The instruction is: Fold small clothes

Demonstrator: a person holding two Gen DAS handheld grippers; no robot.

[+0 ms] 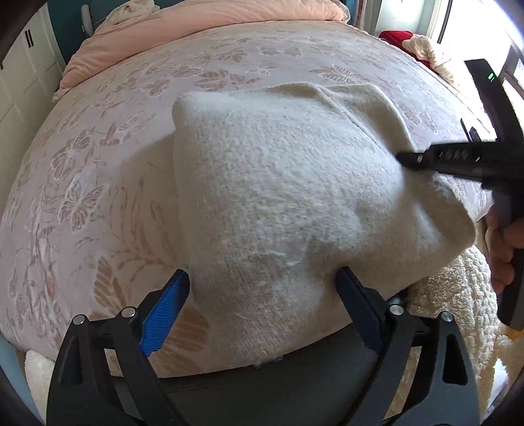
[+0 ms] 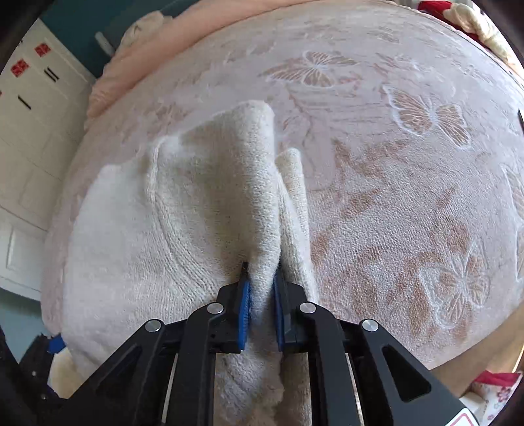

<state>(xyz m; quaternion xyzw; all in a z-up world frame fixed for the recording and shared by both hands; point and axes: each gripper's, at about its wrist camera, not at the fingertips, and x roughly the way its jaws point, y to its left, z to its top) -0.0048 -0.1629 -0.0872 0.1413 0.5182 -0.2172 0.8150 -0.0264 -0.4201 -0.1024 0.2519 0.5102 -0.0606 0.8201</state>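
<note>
A cream knitted garment (image 1: 278,183) lies on the pink butterfly-patterned bedspread (image 1: 98,196). My left gripper (image 1: 262,278) is open, its two fingers spread on either side of the garment's near part. My right gripper (image 2: 262,285) is shut on a raised fold of the same garment (image 2: 183,209) along its right edge. The right gripper also shows in the left wrist view (image 1: 409,160), at the garment's right side, lifting the cloth there.
A peach duvet (image 1: 196,23) is bunched at the head of the bed. A fluffy cream blanket (image 1: 458,295) hangs at the bed's near right edge. White cupboards (image 2: 29,137) stand on the left. Red and cream cloth (image 1: 412,42) lies at the far right.
</note>
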